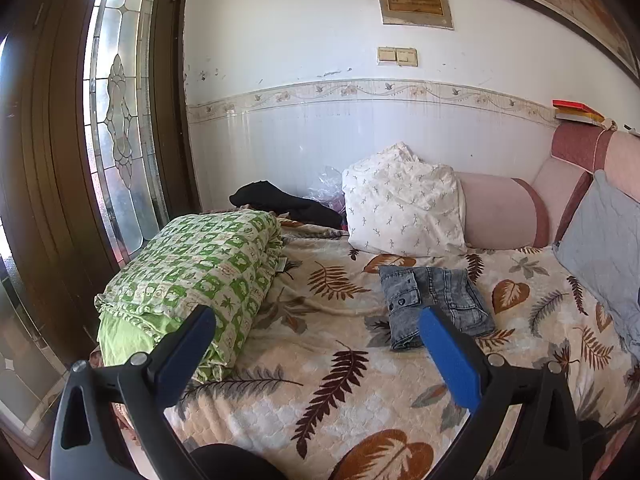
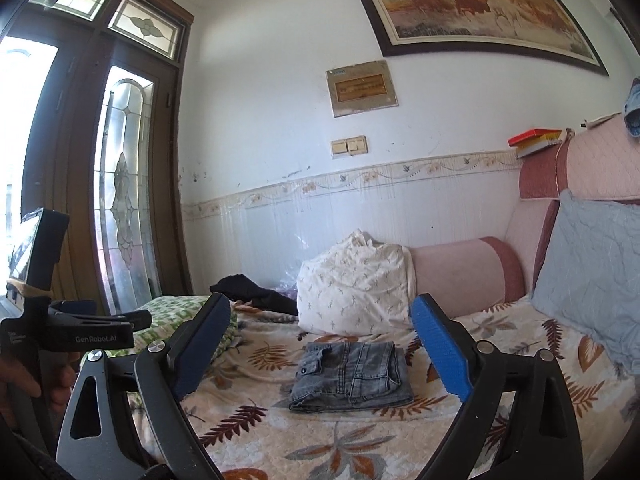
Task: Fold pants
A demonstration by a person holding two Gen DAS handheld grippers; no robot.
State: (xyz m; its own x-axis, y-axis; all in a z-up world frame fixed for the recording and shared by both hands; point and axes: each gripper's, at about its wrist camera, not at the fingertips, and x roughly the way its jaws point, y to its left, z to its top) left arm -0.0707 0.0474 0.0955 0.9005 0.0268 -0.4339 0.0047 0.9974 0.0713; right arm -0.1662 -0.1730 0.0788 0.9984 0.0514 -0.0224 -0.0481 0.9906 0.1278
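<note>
The grey denim pants (image 1: pixel 434 302) lie folded into a small rectangle on the leaf-print bedspread (image 1: pixel 328 360), in front of the white pillow. They also show in the right wrist view (image 2: pixel 352 376). My left gripper (image 1: pixel 316 316) is open and empty, held above the bed, nearer than the pants and a little left of them. My right gripper (image 2: pixel 320 308) is open and empty, held back from the pants, which show between its blue pads (image 2: pixel 440 348). The left gripper's body (image 2: pixel 72 328) shows at the left of the right wrist view.
A folded green-and-white quilt (image 1: pixel 200 280) lies at the bed's left. A white pillow (image 1: pixel 404 204), a black garment (image 1: pixel 288 204) and a pink bolster (image 1: pixel 500 212) sit at the back. A grey-blue cushion (image 1: pixel 608 248) leans at right. A glass door (image 1: pixel 116 120) stands left.
</note>
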